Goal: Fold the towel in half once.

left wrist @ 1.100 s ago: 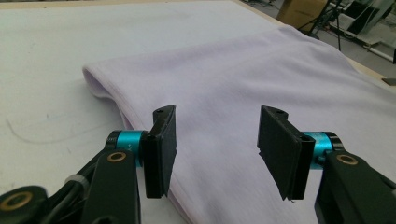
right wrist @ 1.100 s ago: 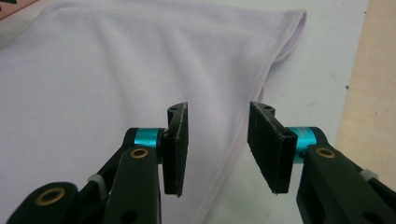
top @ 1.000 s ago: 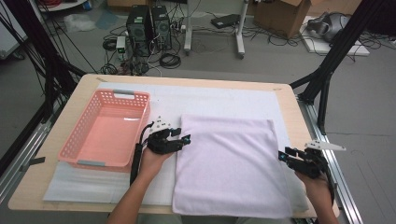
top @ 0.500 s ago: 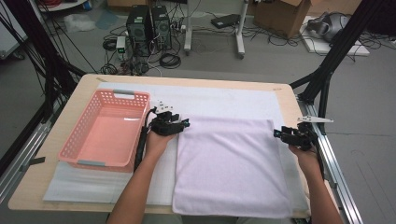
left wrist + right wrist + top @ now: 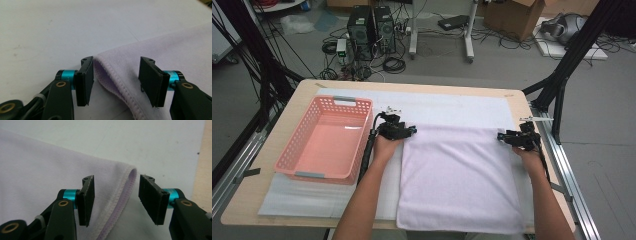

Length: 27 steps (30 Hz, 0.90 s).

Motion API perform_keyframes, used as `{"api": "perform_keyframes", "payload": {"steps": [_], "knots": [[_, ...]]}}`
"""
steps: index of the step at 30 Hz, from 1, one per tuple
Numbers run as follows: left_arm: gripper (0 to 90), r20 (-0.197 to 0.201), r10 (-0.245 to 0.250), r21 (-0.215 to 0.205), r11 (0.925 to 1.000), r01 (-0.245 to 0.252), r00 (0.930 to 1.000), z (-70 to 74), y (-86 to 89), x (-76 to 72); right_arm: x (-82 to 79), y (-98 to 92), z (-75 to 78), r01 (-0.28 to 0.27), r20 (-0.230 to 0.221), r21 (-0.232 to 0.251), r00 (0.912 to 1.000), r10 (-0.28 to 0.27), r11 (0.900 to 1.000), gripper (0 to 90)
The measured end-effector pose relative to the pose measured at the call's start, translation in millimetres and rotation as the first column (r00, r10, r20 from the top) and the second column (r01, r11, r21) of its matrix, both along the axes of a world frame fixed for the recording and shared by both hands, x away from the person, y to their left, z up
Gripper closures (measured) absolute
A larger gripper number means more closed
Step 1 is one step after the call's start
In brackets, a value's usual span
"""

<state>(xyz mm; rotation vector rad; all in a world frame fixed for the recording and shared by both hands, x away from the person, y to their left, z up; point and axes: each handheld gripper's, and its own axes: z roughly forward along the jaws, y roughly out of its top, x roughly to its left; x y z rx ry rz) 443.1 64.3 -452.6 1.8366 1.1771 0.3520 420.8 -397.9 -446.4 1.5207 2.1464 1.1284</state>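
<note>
The worktop [image 5: 272, 195] is a pale wooden board with rounded corners, most of it covered by a white foam sheet [image 5: 462, 107]. Metal rails [image 5: 574, 187] run along its left and right edges, and black frame struts [image 5: 574, 57] rise beside both far corners. Beyond it lies a grey floor [image 5: 512, 62] strewn with tangled black cables [image 5: 394, 62]. Two dark computer towers [image 5: 369, 27] stand side by side on the floor, near the legs of a white stand [image 5: 469, 37]. A cardboard box [image 5: 509, 15] sits at the far right, with a grey device [image 5: 564, 27] on a white board next to it. The light is even and soft.
</note>
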Motion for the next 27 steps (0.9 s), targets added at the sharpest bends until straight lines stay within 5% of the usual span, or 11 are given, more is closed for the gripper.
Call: {"api": "perform_keyframes", "payload": {"steps": [3,5,7,9,11,14,17,19,20,22,27], "knots": [[49.4,-0.013,0.001,0.032,0.9995,-0.001,0.9999,0.3,-4.3,3.9,4.3,-0.1,-0.5,-0.006,0.009,-0.007,0.9999,0.006,1.000,47.3],[55.6,0.009,0.004,0.094,0.9956,-0.005,1.0000,1.1,-8.3,3.7,7.2,2.6,0.9,-0.016,0.007,-0.038,0.9998,0.016,0.999,49.1],[63.3,0.014,0.014,0.109,0.9939,-0.016,0.9998,1.3,-8.0,4.3,9.8,8.5,1.7,-0.045,0.027,-0.090,0.9985,0.048,0.995,58.0],[72.7,0.001,0.003,0.080,0.9968,-0.003,1.0000,1.2,-4.6,5.8,10.4,11.5,1.1,-0.034,0.032,-0.107,0.9988,0.038,0.994,66.7],[84.2,-0.002,0.003,0.068,0.9977,-0.002,1.0000,1.4,-4.7,6.1,10.2,11.7,2.1,-0.046,0.036,-0.097,0.9982,0.049,0.994,85.2],[86.0,0.051,0.024,0.036,0.9990,-0.026,0.9984,7.4,-2.1,4.2,8.5,12.8,5.4,-0.038,0.070,-0.112,0.9965,0.046,0.993,86.8],[86.0,0.166,0.038,0.018,0.9989,-0.042,0.9854,19.0,-1.1,0.4,3.9,8.9,14.6,0.033,0.171,-0.056,0.9850,-0.023,0.998,86.8],[85.7,0.199,0.075,-0.025,0.9971,-0.071,0.9772,23.7,-0.7,-0.5,2.4,10.7,20.0,0.068,0.245,-0.065,0.9681,-0.050,0.996,86.4],[83.3,0.195,0.097,-0.035,0.9951,-0.092,0.9759,23.5,-1.0,0.1,2.4,13.3,20.9,0.084,0.267,-0.071,0.9616,-0.062,0.994,84.2],[59.9,0.149,0.134,-0.048,0.9906,-0.128,0.9797,20.4,0.0,2.0,5.9,16.2,18.4,0.132,0.238,-0.065,0.9645,-0.113,0.989,60.3],[53.6,0.082,0.102,-0.047,0.9941,-0.098,0.9914,12.4,4.6,1.7,3.6,8.1,23.9,0.147,0.222,-0.019,0.9651,-0.139,0.989,65.6]]}}
